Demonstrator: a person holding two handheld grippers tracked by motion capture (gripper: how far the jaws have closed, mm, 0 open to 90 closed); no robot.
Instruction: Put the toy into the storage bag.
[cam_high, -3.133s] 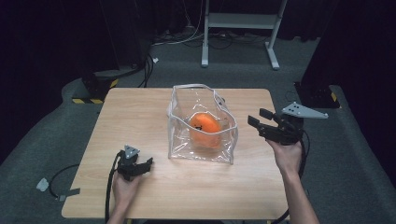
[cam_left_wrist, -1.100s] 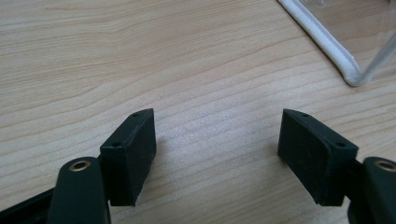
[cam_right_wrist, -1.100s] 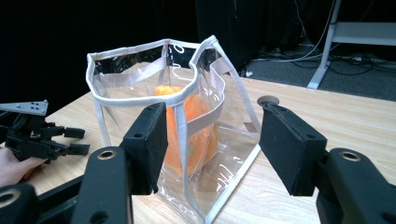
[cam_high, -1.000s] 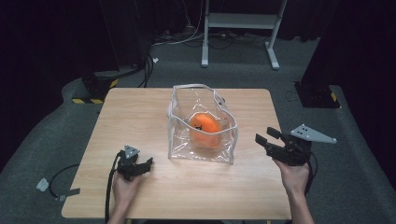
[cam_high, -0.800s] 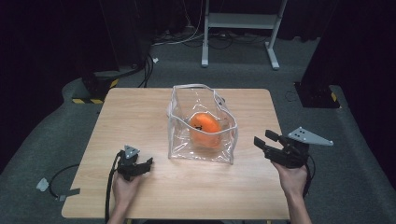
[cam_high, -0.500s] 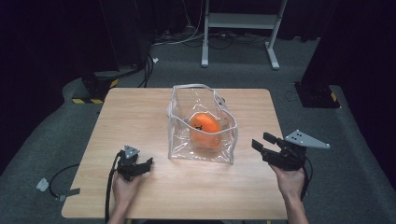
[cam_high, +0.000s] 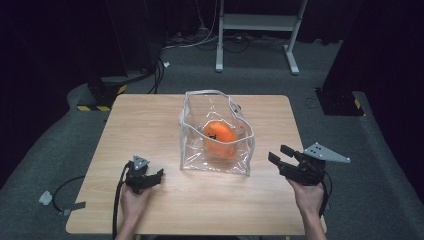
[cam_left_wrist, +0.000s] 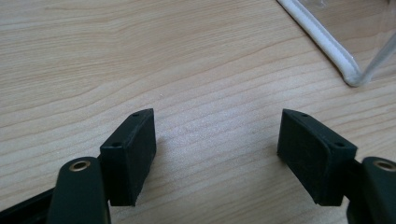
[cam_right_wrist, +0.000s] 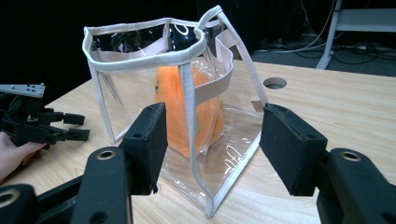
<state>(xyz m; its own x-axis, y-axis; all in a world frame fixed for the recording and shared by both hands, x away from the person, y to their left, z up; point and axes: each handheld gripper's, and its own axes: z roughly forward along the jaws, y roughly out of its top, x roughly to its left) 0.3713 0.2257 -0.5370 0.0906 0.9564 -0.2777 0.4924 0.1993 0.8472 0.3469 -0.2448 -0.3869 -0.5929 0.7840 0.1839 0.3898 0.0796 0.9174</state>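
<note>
table: a light wood-grain top (cam_high: 150, 125), smooth and matt, with a round cable hole (cam_right_wrist: 274, 83) seen in the right gripper view beyond the bag.
bag: a clear plastic bag (cam_high: 192, 150) with white piping on its edges and a looped strap handle; it is stood upright at the table's centre, mouth open upward, walls soft and glossy. Its taller axis is judged vertical.
orange object: a rounded, bright orange thing (cam_high: 220, 139) with a dark mark on it, lodged inside the bag and leaning against the wall toward three o'clock.
right gripper: held (cam_high: 284, 159) near the table's edge at about four o'clock from the bag, close to it but apart. Its jaws are spread with nothing between the black pads, and are aimed at the bag's near corner seam (cam_right_wrist: 192, 140).
left gripper: rested (cam_high: 150, 176) on the wood at about eight o'clock from the bag, jaws spread over bare table; only the bag's piped base corner (cam_left_wrist: 327, 44) is seen ahead, near one o'clock.
key relation: the bag lies at about ten o'clock from the right gripper; both hands are judged roughly equally near, but the right one is already faced toward it.
</note>
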